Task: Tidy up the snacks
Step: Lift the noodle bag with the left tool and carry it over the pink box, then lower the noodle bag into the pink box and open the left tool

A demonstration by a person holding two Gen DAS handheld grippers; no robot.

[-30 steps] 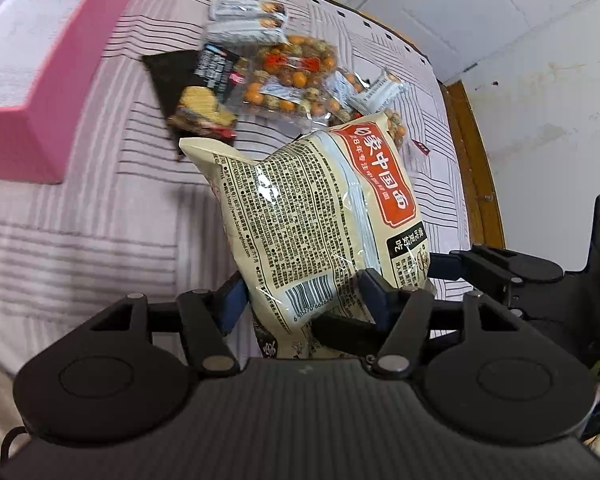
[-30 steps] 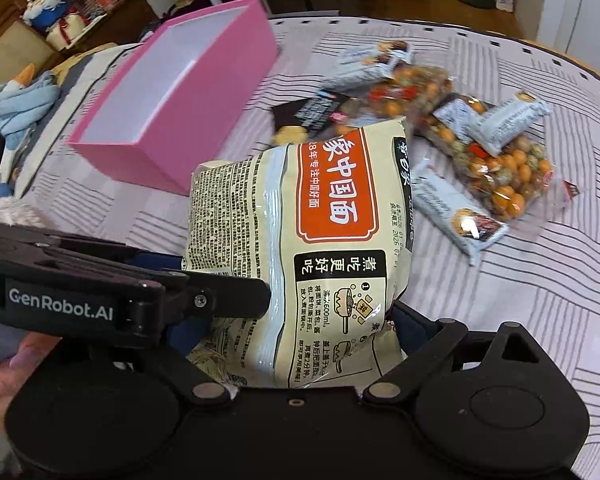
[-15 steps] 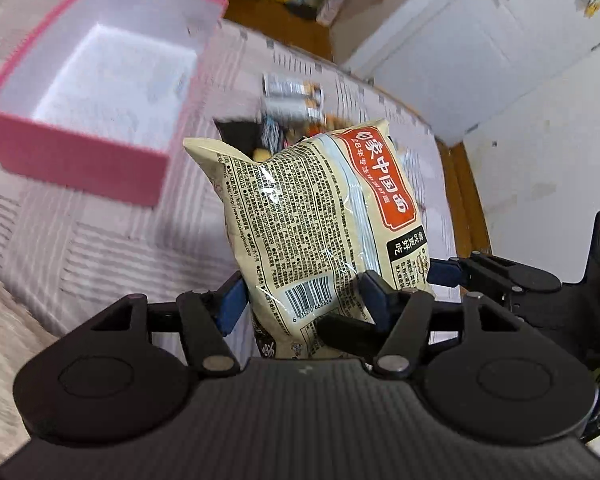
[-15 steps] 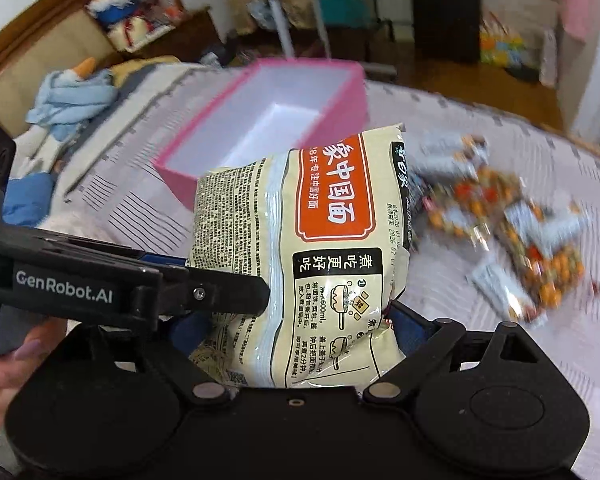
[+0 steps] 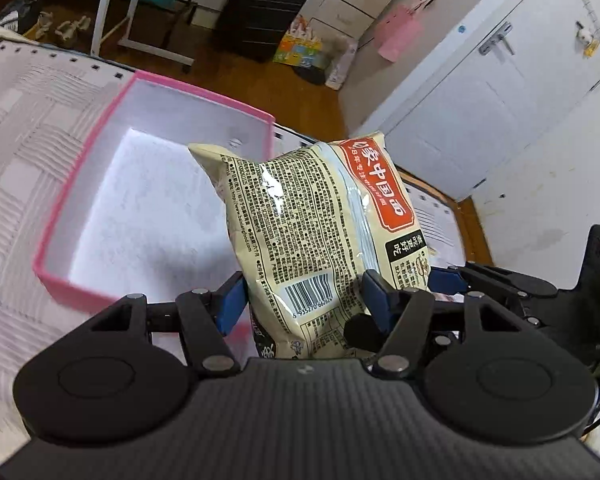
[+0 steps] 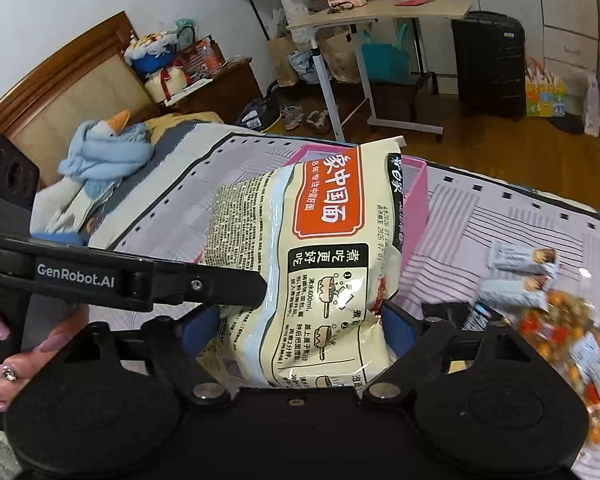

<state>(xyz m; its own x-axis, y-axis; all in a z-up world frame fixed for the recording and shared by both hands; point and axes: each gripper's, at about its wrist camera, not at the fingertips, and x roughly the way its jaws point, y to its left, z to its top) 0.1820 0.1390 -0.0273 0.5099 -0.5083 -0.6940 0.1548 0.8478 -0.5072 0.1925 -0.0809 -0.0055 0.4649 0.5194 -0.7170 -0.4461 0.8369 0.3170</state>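
A cream noodle packet [image 5: 300, 232] with a red label hangs upright in the air, gripped low down from two sides. My left gripper [image 5: 304, 304] is shut on its barcode end, blue pads pressed in. My right gripper [image 6: 298, 328] also grips the noodle packet [image 6: 320, 264]; its jaws are closing and the packet creases at the right pad. The left gripper's black finger [image 6: 140, 280] crosses the right wrist view. An open pink box [image 5: 196, 92] with a white inside lies just beyond and below the packet; it is also seen as the pink box [image 6: 416, 208].
On the striped bedspread [image 6: 500, 224] at the right lie two grey snack bars [image 6: 520, 264], a clear bag of coated nuts [image 6: 560, 328] and a dark packet [image 6: 476, 312]. A hand [image 6: 4, 360] holds the left gripper. A suitcase [image 5: 260, 8] and a rolling table [image 6: 380, 16] stand on the floor beyond.
Both grippers have risen and swung with the packet from over the snack heap towards the pink box, which now lies right behind it. The snack heap has left the left wrist view.
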